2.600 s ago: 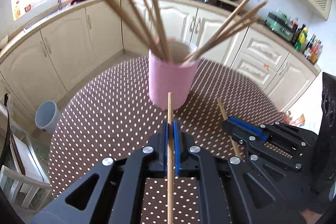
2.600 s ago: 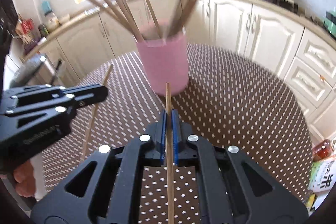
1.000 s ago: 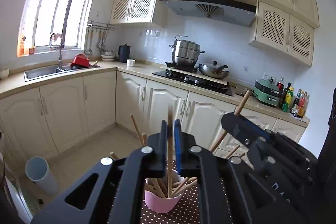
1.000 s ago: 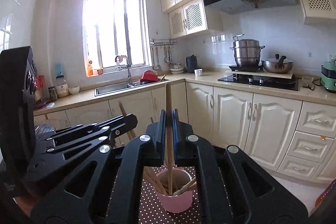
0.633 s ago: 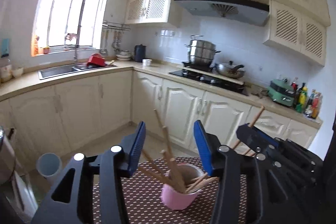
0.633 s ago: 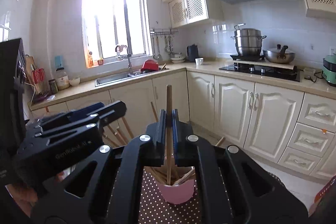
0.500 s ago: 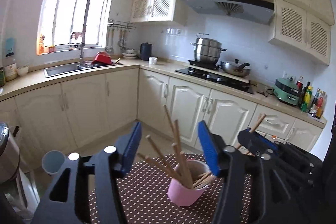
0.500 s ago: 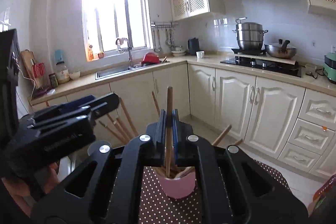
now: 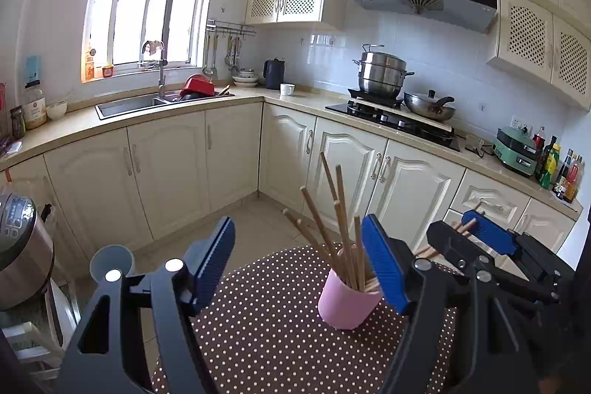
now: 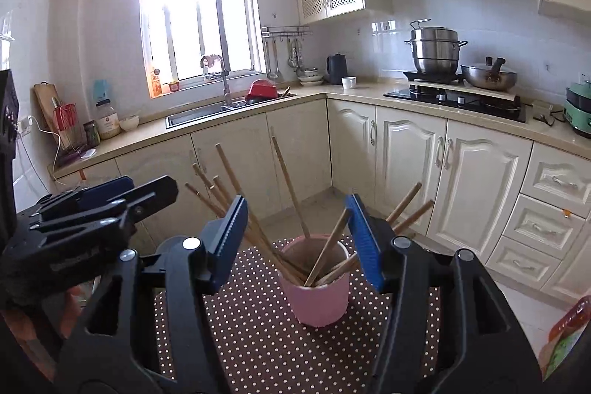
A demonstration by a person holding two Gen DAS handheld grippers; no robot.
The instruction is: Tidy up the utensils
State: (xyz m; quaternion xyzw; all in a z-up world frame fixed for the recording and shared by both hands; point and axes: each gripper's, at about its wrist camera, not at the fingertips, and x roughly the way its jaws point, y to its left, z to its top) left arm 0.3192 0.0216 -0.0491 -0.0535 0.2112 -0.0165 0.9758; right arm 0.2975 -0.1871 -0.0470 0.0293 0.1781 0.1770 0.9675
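A pink cup (image 9: pixel 349 305) (image 10: pixel 317 298) stands on the brown dotted tablecloth (image 9: pixel 258 338) (image 10: pixel 258 338). Several wooden chopsticks (image 9: pixel 332 209) (image 10: pixel 288 187) lean in it. My left gripper (image 9: pixel 303 257) hovers above and short of the cup, to its left. Its jaws are opening and nothing is between the blue pads. My right gripper (image 10: pixel 297 239) is centred over the cup, its jaws opening and empty too. Each gripper shows in the other's view: the right gripper (image 9: pixel 461 231) and the left gripper (image 10: pixel 110 198).
Cream cabinets and a counter with sink and hob ring the room behind the table. A rice cooker (image 9: pixel 18 246) and a grey bin (image 9: pixel 110 261) stand at the left. A colourful packet (image 10: pixel 569 320) lies past the table's right edge.
Both grippers held one chopstick each above the cup; the left opened first, then the right, and both sticks now rest in the cup. The left gripper has drifted left.
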